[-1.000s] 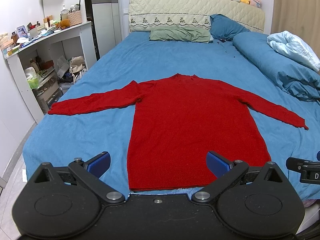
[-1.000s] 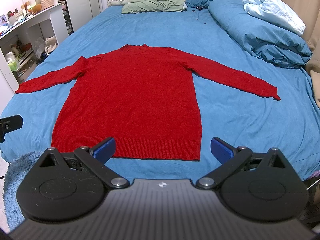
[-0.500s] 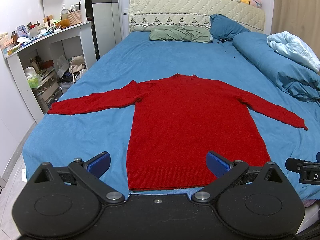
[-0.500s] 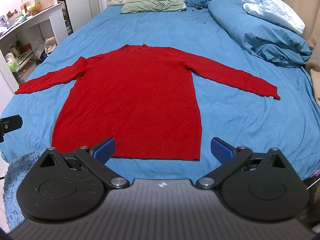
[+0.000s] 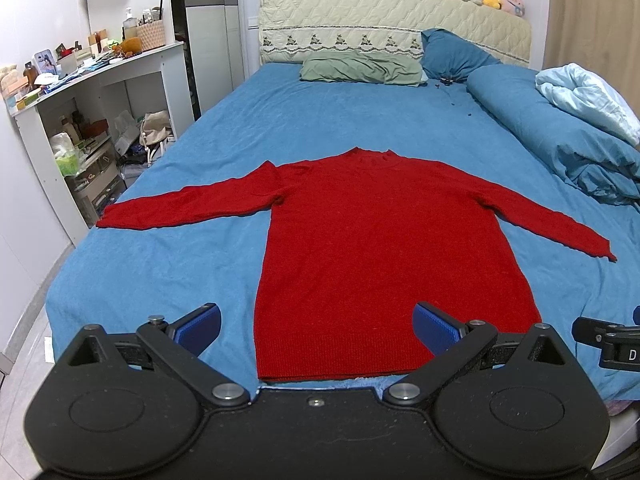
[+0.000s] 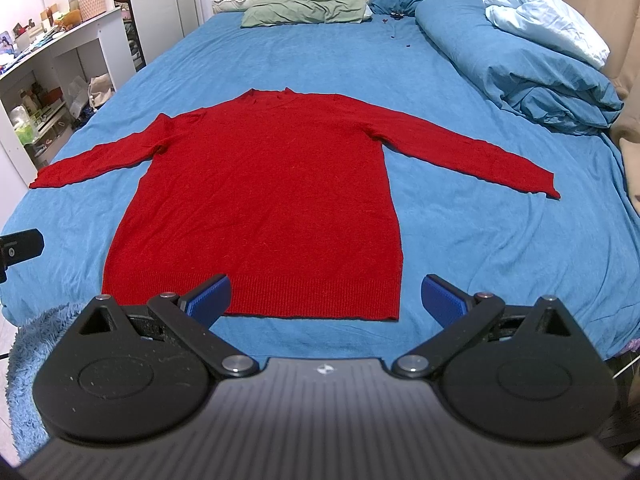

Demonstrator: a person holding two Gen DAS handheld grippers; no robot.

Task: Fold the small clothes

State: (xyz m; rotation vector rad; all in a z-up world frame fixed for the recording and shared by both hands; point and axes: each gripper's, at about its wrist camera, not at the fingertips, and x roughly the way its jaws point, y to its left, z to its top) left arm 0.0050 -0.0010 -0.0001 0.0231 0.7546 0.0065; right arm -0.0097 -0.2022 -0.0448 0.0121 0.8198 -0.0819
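Left gripper [image 5: 316, 326], right gripper [image 6: 326, 298]; jaws spread

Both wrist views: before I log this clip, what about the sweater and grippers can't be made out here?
- Sweater hem: in the left wrist view the left gripper body covers its near edge.
- Sweater underside: hidden against the bed in both views.
- Right gripper: the left wrist view shows only a black piece at its right edge.
- Person: hands outside both views.
- Shelf clutter: too small to identify.
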